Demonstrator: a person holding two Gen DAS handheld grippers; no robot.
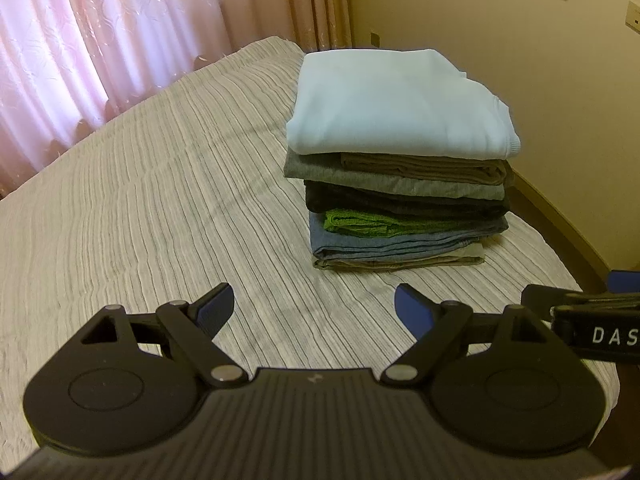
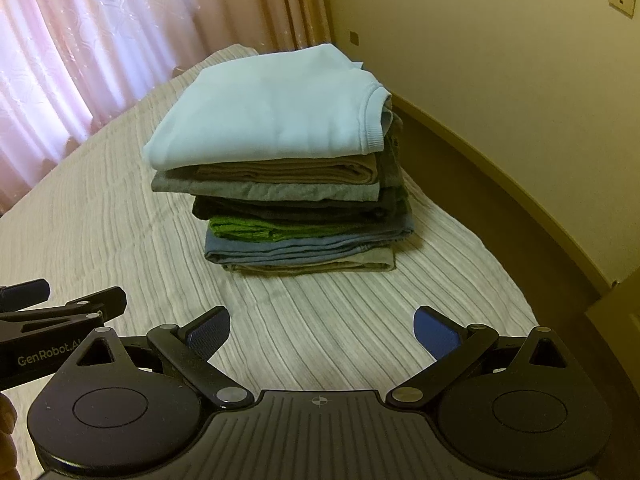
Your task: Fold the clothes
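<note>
Left wrist view: the left gripper (image 1: 314, 306) hangs over the striped bedspread (image 1: 140, 200), its blue-padded fingers spread wide with nothing between them.
Right wrist view: the right gripper (image 2: 322, 330) is likewise released and empty, held beside the left one, both aimed at the same spot.
Clothes: a stack of folded clothes (image 1: 400, 168) sits on the bed near its far right side, close to the wall (image 1: 500, 20) and well apart from both claws.
Stack order: a pale blue sweatshirt (image 2: 272, 112) on top, then tan, grey, black, green, denim-blue and khaki layers beneath.
Why stacked so: the broadest piece lies on top and overhangs the ones under it; the front edges line up fairly well, which likely keeps the pile steady.
Loose clothes: none visible on the bare bedspread in either view.
Progress: judging by the tidy pile and empty claws, the folding looks finished or nearly so.
Background: pink curtains (image 1: 100, 40) hang behind the bed.
</note>
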